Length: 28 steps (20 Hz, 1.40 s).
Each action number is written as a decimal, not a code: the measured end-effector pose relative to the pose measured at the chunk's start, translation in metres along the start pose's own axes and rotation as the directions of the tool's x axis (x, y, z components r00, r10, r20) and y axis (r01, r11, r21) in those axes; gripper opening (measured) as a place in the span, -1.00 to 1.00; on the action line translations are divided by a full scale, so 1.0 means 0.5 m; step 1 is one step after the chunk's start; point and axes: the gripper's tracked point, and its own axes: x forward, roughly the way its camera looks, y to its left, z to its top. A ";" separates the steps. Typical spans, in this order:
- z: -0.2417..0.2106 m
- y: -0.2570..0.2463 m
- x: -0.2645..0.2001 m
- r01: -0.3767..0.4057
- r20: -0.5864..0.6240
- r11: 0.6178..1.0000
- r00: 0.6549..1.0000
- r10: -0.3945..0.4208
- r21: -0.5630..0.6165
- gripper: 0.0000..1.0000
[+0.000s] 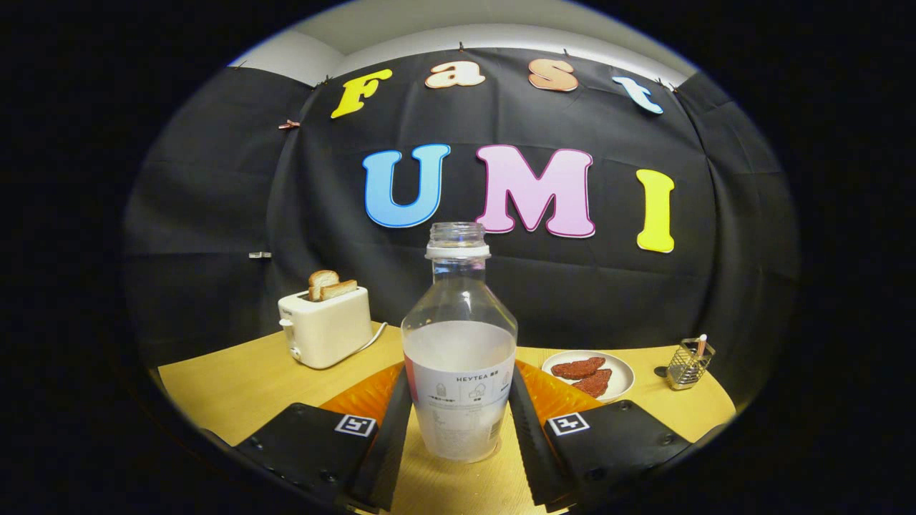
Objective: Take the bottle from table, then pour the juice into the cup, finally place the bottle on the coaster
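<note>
Hand-held gripper (458, 429) clamps upright, uncapped, half-full bottle (459, 343).

A cream toaster (325, 327) is standing on the wooden table (236, 386) with two slices of toast (329, 284) sticking up from it. Well apart, a white plate (622, 368) is holding reddish patties (585, 375); a wire rack (688, 363) is sitting just beside it.
</note>
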 end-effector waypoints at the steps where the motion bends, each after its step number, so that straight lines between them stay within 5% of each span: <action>1: -0.018 -0.006 0.014 0.003 -0.002 1.000 1.000 -0.002 0.006 0.44; 11: -0.165 -0.035 0.128 0.023 -0.042 1.000 0.999 -0.023 0.002 0.46; 25: -0.206 -0.042 0.140 0.016 -0.026 0.999 1.000 -0.014 0.049 0.51; 27: -0.210 -0.034 0.138 -0.001 -0.039 0.996 0.999 0.004 0.092 0.55; 28: -0.211 -0.037 0.140 0.008 -0.047 0.994 0.999 -0.003 0.108 0.88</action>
